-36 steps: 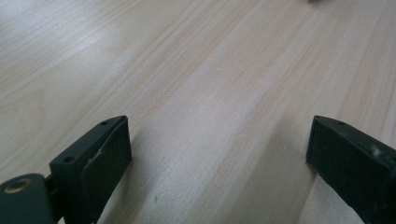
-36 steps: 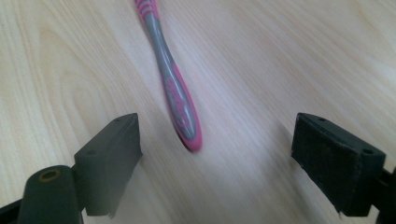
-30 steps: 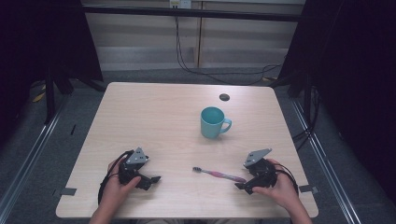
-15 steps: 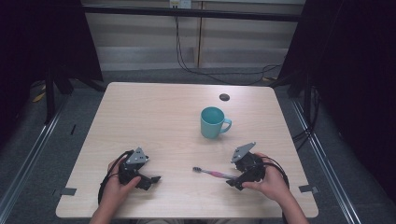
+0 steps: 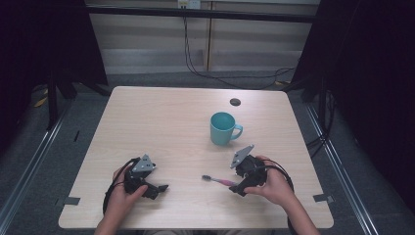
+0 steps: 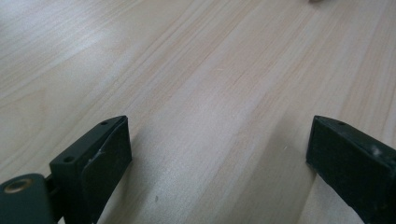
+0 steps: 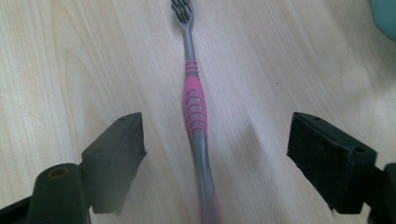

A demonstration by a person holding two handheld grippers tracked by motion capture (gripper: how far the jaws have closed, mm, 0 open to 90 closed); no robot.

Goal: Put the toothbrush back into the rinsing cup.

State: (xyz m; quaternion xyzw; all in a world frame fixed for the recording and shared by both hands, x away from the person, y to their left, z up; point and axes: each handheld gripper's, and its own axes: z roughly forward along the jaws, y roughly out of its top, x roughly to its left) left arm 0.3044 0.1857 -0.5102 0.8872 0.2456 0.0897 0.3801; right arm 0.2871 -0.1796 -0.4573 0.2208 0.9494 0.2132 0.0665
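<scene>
A pink and grey toothbrush (image 5: 218,180) lies flat on the wooden table (image 5: 161,117), bristle head toward the left. My right gripper (image 5: 237,187) is open and straddles its handle end. In the right gripper view the toothbrush (image 7: 196,112) runs up the middle between the two spread jaws, touching neither. A teal mug (image 5: 223,128) stands behind it, handle to the right. My left gripper (image 5: 160,190) rests open near the table's front left, with bare wood between its jaws in the left gripper view.
A small dark round disc (image 5: 235,102) sits in the table top near the far edge. Cables hang behind the table. Black frame posts stand at both sides.
My right gripper has moved left along the table until its open jaws straddle the toothbrush handle. The left gripper has stayed put.
</scene>
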